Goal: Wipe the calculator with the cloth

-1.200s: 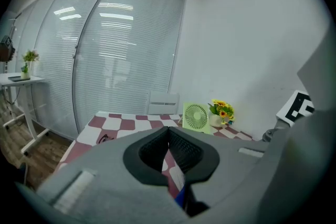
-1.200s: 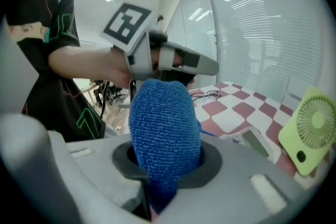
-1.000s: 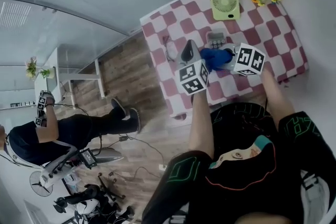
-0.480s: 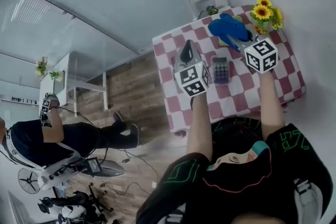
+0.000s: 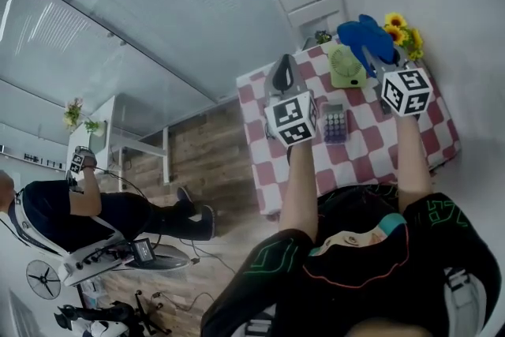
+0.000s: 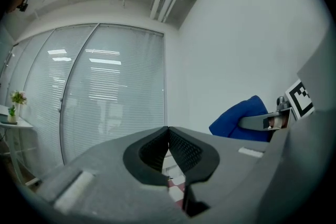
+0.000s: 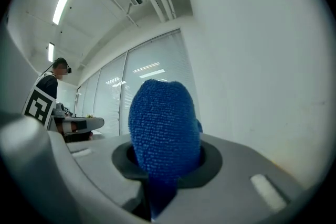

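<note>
calculator (image 5: 334, 123) on table (image 5: 254, 110), fan (image 5: 346, 67) behind it, cloth (image 5: 367, 35) aloft near fan, sunflowers (image 5: 404, 34) far right, chair (image 5: 309, 2) beyond

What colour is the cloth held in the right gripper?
Deep blue. The cloth shows best in the right gripper view, pinched between the jaws.

The blue cloth (image 7: 163, 134) covers the tips of the right gripper (image 7: 160, 166) in the middle of its own view. In the head view, the buttons on the calculator (image 5: 334, 124) are too small to read, and the left edge cuts off a person (image 5: 49, 215).
</note>
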`<action>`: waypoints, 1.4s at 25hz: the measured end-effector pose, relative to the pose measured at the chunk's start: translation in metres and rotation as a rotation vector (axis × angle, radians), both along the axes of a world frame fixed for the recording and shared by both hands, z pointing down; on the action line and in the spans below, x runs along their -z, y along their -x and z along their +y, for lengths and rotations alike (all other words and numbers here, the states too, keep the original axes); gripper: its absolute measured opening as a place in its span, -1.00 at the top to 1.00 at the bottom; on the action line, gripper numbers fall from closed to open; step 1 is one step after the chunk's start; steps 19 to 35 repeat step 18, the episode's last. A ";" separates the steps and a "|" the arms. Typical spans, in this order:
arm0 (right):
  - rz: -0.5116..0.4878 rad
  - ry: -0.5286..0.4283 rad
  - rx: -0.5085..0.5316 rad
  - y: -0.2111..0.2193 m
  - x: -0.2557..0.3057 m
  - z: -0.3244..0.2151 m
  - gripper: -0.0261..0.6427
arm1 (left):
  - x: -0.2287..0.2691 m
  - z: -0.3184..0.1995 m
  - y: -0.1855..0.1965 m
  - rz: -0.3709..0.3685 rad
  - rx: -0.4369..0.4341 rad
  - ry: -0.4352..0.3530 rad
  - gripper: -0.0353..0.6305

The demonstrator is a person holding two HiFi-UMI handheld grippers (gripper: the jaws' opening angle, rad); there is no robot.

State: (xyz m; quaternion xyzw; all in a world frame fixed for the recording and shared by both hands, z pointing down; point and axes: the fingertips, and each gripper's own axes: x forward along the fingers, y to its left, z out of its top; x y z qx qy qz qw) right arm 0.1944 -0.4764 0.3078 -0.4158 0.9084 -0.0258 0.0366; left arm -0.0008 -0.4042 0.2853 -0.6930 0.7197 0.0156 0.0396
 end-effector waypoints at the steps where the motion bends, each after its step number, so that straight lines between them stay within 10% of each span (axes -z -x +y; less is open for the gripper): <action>1: -0.003 -0.006 -0.007 -0.001 0.002 -0.001 0.63 | 0.001 -0.001 -0.001 -0.004 -0.005 -0.001 0.86; 35: -0.001 -0.019 -0.042 0.000 0.002 -0.004 0.63 | -0.007 -0.002 0.007 0.008 -0.025 0.007 0.86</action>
